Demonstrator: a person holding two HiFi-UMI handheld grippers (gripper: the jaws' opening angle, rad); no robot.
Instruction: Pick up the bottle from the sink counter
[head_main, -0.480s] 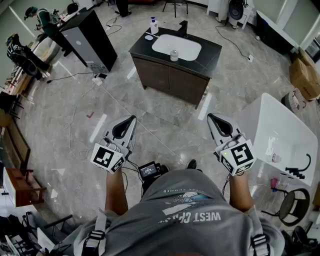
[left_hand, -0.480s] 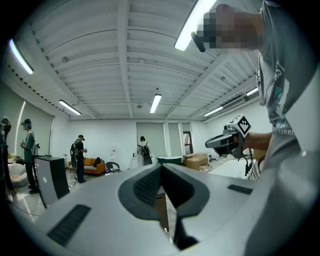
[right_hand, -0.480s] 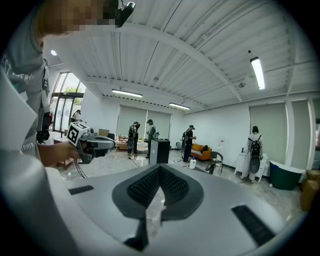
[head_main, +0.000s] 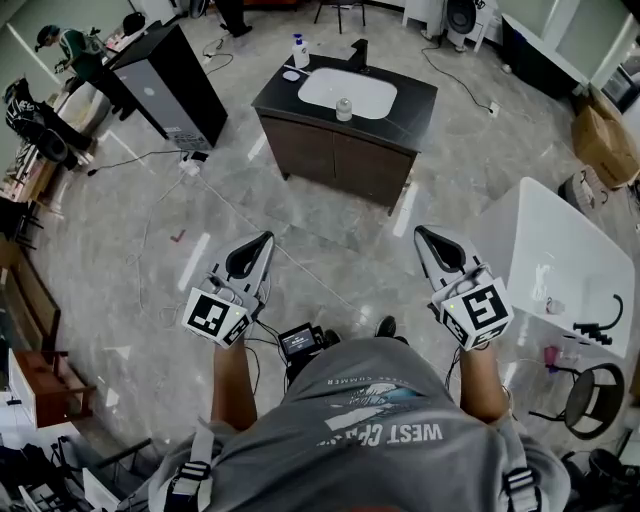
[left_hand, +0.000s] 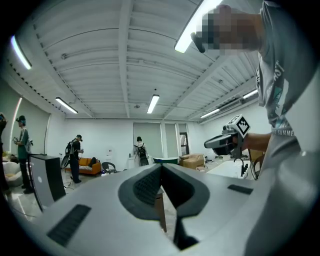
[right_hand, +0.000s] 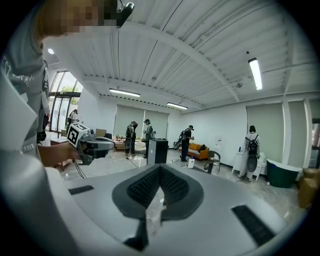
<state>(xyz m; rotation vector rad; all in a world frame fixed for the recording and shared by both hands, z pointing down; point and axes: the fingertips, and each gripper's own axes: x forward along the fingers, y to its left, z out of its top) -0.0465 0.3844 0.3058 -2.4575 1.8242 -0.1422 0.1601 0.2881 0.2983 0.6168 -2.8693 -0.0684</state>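
Note:
A dark sink counter (head_main: 405, 108) with a white basin stands far ahead across the marble floor. A white bottle with a blue top (head_main: 299, 51) stands upright at the counter's back left corner. A small pale jar (head_main: 343, 109) sits at the basin's front rim. My left gripper (head_main: 263, 240) and right gripper (head_main: 422, 234) hang close to the person's body, well short of the counter. Both are shut with nothing in them. In the left gripper view the jaws (left_hand: 161, 167) meet at the tip, and the same holds in the right gripper view (right_hand: 160, 170).
A tall black cabinet (head_main: 170, 85) stands left of the counter, with cables trailing over the floor near it. A white table (head_main: 560, 260) lies to the right, a round stool (head_main: 590, 400) beside it. Cardboard boxes (head_main: 605, 140) sit at far right. Several people stand about the room.
The sink counter sits slightly higher in the head view. Both grippers keep their places and stay shut.

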